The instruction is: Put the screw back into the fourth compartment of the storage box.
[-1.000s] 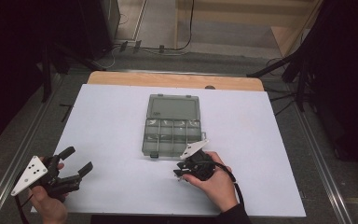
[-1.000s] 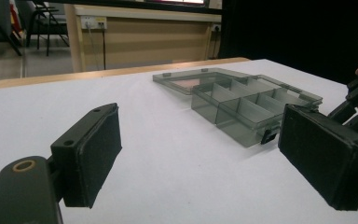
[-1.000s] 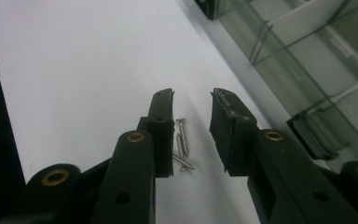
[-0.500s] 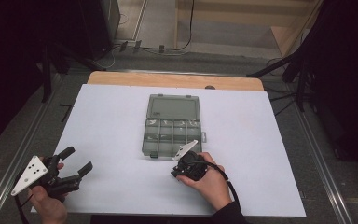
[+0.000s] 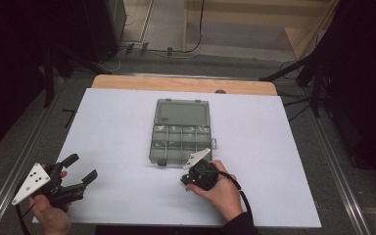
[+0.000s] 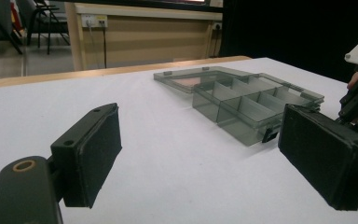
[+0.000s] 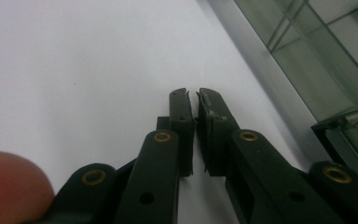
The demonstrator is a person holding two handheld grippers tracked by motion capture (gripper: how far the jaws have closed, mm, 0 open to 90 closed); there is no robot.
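Note:
A smoky clear plastic compartment box (image 5: pixel 180 132) lies open in the middle of the white table (image 5: pixel 112 122), its lid folded flat toward the far side. My right gripper (image 5: pixel 183 180) rests low on the table just in front of the box's near edge. In the right gripper view its jaws (image 7: pixel 193 93) have just been closing and now stand shut with nothing between them, the box wall (image 7: pixel 326 60) to their right. My left gripper (image 5: pixel 81 167) sits at the near left corner. It is open and empty (image 6: pixel 200 135), facing the box (image 6: pixel 242 100).
A wooden strip (image 5: pixel 186 84) runs along the table's far edge. Dark stands and cables stand on the floor beyond it. Metal rails (image 5: pixel 342 186) flank both sides. Bare white surface stretches between my two grippers.
My right gripper has drifted slightly to the left along the box's near edge. My left gripper has kept still.

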